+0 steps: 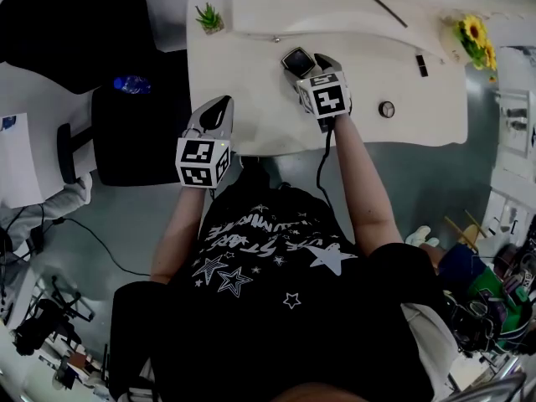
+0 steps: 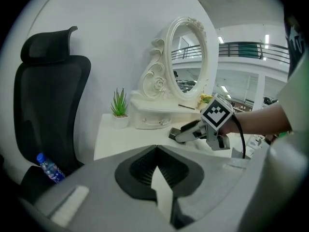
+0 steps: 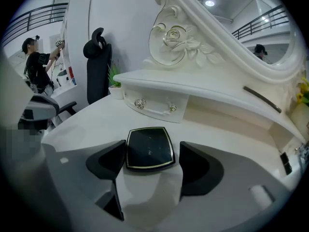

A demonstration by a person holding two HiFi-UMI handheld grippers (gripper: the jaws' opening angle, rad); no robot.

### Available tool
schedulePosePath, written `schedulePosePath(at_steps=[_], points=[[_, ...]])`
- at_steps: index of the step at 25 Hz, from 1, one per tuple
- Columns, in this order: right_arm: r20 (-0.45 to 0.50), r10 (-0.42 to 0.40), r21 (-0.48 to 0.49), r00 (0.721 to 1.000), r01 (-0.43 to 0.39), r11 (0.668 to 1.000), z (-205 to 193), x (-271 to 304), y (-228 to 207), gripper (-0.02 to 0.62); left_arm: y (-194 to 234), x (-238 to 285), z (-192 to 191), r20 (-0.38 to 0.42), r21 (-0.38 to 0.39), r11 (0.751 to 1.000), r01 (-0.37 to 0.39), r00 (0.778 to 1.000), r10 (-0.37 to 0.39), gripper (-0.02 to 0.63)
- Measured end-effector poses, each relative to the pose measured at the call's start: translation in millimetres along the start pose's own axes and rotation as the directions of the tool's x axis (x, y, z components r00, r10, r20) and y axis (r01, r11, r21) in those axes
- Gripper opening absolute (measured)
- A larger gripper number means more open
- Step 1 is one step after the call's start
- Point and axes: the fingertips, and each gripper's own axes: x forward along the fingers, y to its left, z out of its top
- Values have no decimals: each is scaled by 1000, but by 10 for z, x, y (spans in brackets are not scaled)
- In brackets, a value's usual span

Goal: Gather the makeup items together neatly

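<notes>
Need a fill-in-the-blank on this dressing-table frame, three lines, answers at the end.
1. The black compact lies between the open jaws of the ___ tool.
2. The left tool has its jaws ___, with nothing between them.
3. The flowers by the edge of the table are ___.
Missing words: right; shut; yellow.

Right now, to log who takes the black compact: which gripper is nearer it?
Right. The right gripper straddles the black compact, jaws open; the left gripper hovers at the table edge, off to its left.
</notes>
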Motion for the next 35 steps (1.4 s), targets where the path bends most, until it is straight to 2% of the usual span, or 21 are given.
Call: schedulePosePath(at_steps=[7,12,20,28,35], points=[[-35,24,0,999,-25,1000,-11,48,34,357,53,50,12,-7,0,1000,5,1000,-5,2],[-72,10,19,997,-9,1000,-14,45,19,356,34,80,6,-7,1,1000,13,1000,-13,2],[-78,-7,38,997,10,999,-58,-53,60,354,57,83,40,-3,12,1000,27,1000,-27,2],[-40,-69,150,997,74,986,-212,-317,-2,354,-30,108,73,-3,29,998,56,998,-56,2],[-38,-148,258,988,152,954,-431,-512,-19,354,-191,137,36,-9,47,994,95,995,-95,2]])
